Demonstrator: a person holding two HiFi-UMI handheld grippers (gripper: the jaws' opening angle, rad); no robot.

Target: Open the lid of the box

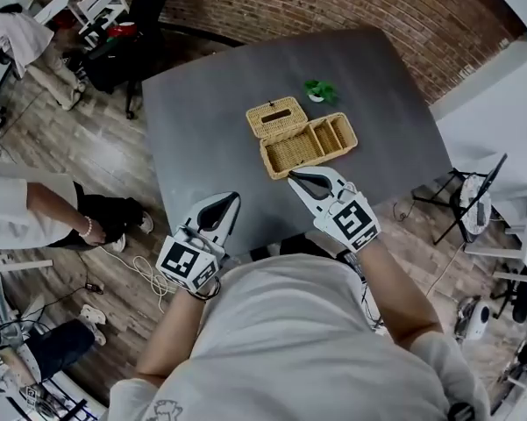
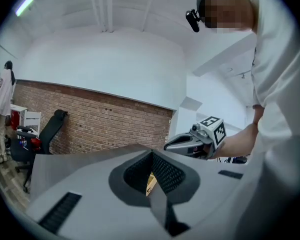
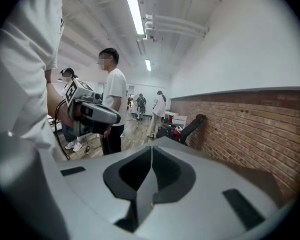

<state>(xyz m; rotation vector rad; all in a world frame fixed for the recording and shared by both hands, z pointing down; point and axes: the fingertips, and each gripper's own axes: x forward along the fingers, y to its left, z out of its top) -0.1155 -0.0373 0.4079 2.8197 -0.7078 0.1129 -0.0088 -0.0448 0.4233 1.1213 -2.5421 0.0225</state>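
Both grippers are shut tight and hold nothing. The big grey surface (image 1: 210,103) has lots of bare room on the left. The right gripper (image 1: 294,176) is nearer: the box (image 1: 309,145) lies just past its tip, farther out, its long side slanting up to the right. The left gripper (image 1: 233,200) hangs by the near edge. The lid (image 1: 274,117) lies flipped back flat, touching the box's far left side, so the job looks done. A little plant (image 1: 319,90) sits just behind the box

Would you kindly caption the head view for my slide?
Wicker box open on grey table, lid flipped back; left gripper and right gripper, shut, hover short of it.
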